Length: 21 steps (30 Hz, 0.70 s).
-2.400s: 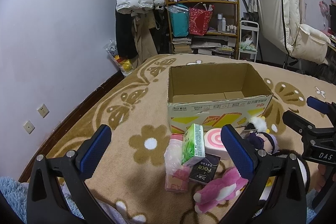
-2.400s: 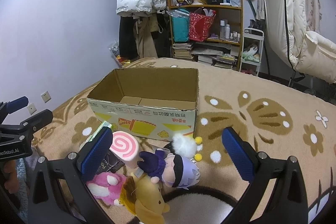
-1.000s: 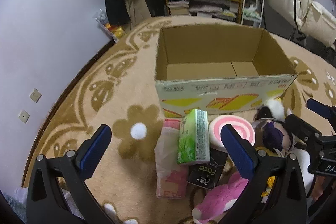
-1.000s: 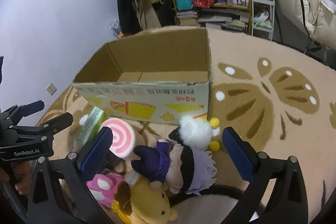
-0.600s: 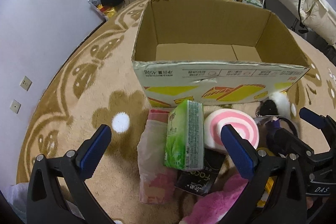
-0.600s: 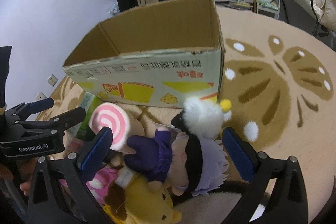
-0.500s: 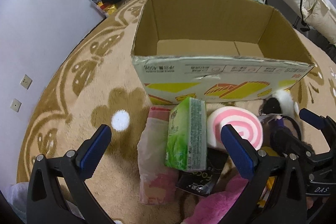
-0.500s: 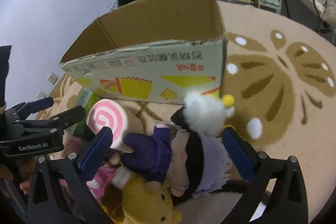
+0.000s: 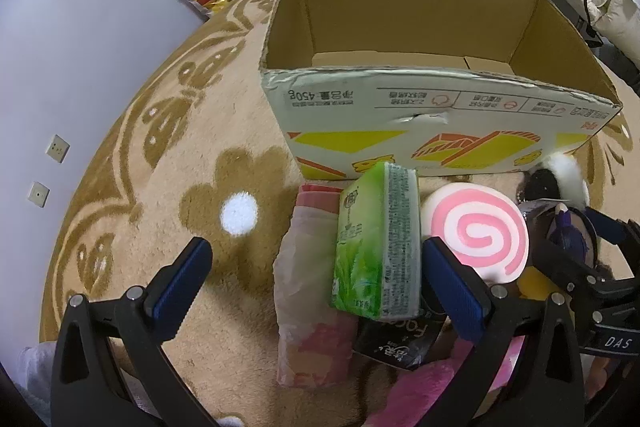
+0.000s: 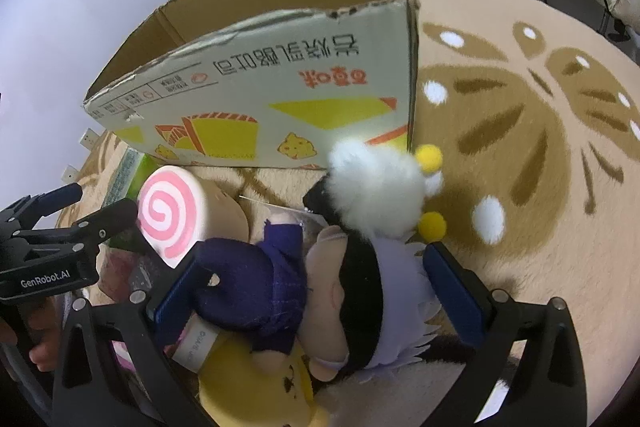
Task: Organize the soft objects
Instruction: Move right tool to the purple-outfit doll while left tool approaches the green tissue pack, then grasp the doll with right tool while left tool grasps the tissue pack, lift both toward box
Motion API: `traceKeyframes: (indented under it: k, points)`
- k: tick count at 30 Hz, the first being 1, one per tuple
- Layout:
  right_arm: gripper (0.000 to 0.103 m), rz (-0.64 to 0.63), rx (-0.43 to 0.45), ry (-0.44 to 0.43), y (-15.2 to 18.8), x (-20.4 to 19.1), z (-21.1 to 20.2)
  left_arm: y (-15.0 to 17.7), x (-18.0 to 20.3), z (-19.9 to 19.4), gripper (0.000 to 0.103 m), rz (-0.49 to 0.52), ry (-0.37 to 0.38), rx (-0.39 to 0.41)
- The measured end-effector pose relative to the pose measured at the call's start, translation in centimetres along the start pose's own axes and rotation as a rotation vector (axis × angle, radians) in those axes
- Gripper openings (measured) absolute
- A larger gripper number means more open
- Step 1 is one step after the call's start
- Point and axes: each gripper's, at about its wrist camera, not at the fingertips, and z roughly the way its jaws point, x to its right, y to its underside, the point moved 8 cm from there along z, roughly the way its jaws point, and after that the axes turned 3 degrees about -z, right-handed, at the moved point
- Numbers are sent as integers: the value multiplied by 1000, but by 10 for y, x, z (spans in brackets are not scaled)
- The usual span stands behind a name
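Left wrist view only: the inside of the open cardboard box (image 9: 420, 39), its brown floor bare, plus wall sockets (image 9: 56, 149) on the pale wall at the left.
Right wrist view only: the box's printed outer side (image 10: 280, 99) up close, and two yellow pompoms (image 10: 430, 225) on the carpet beside the box's corner.
Left gripper (image 9: 316, 291): fingers spread wide, holding nothing; blue pads either side of the green tissue pack, the right pad just beside its lower corner.
Right gripper (image 10: 308, 291): fingers spread wide around the plush doll; whether the pads touch it cannot be told.
Green tissue pack (image 9: 378, 243): soft plastic-wrapped block, tilted on edge, leaning over a pink-and-clear plastic packet (image 9: 312, 307) and a black packet (image 9: 394, 343), just in front of the box.
Swirl cushion (image 9: 476, 233): round, white with a pink spiral, tan sides seen from the right wrist; touching the tissue pack's right side.
Plush doll (image 10: 304, 291): lying on its side, dark purple outfit, black blindfold band, pale lilac hair; it rests on a yellow plush (image 10: 256, 391).
White fluffy pompom toy (image 10: 376, 187): white fur with a black part, between doll and box.
Pink plush (image 9: 416, 395): bright pink fur at the bottom edge, mostly hidden behind the left gripper's right finger.
Carpet (image 9: 168, 155): tan with brown flower and butterfly patterns; everything sits on it.
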Motion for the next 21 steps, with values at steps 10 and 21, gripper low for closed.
traceKeyframes:
  k: [10, 21]
  points:
    - [103, 13, 13, 8, 3, 4, 0, 0, -9, 0, 95, -34, 10, -8]
    - [103, 38, 11, -3, 6, 8, -7, 8, 7, 2, 43, -17, 123, -52]
